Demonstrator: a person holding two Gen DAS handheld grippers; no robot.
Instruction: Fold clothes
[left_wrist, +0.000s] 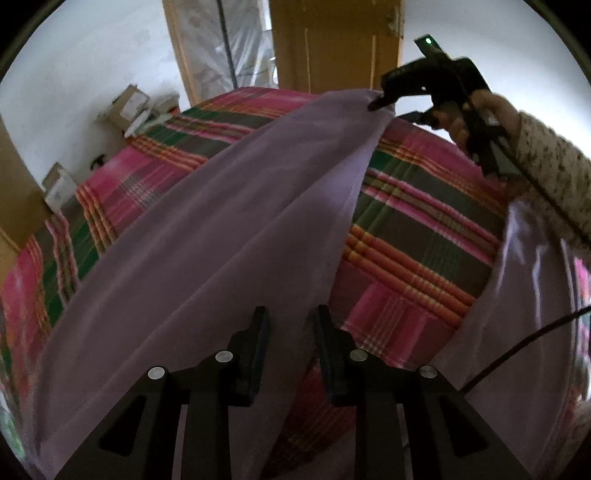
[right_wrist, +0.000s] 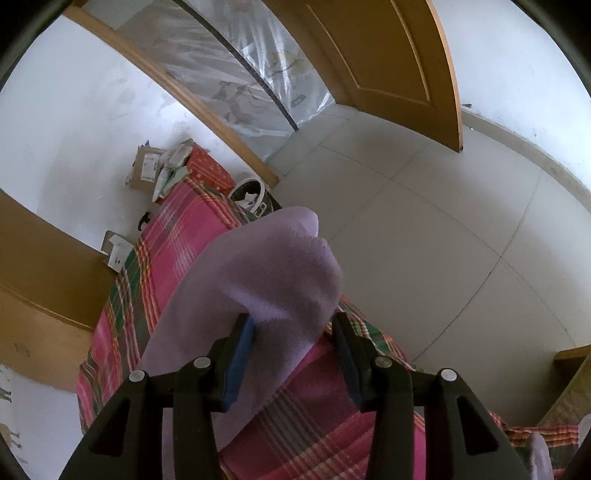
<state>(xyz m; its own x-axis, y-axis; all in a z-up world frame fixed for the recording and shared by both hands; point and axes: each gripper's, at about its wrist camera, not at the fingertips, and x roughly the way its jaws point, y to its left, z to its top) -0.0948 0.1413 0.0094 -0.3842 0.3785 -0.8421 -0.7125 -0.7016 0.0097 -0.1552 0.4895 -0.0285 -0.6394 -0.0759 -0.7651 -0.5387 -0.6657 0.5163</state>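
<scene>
Starting far left: cardboard boxes (left_wrist: 129, 107) sit against the white wall (left_wrist: 85, 74) by the bed's far-left edge, near a wooden door frame (left_wrist: 181, 59). Plaid bedspread (left_wrist: 417, 236), pink/green/orange, covers the bed across both views.

Lilac cloth (left_wrist: 207, 236) is the task item. It's lifted off the bedspread and runs diagonally from near-left up to far-right, taut-ish with long soft folds. A second part of the same fabric hangs at near right, under the person's patterned sleeve (left_wrist: 550, 177).

Left hand-held gripper (left_wrist: 290, 321): fingers apart, visible gap between them. Cloth passes under and between the fingers; can't tell if either pad touches it, no pinch visible.

Right hand-held gripper (left_wrist: 376, 101): in the left wrist view it's at far right, held in the person's hand (left_wrist: 469, 118), tip on the raised top corner of the cloth. In the right wrist view its fingers (right_wrist: 240, 354) stand wide, cloth corner bunched between them and lying against the left blue pad; right pad looks clear of it. So the grip isn't confirmed, can't tell.

Far right in the right wrist view: tiled floor (right_wrist: 424, 236) and an open wooden door (right_wrist: 388, 62).
</scene>
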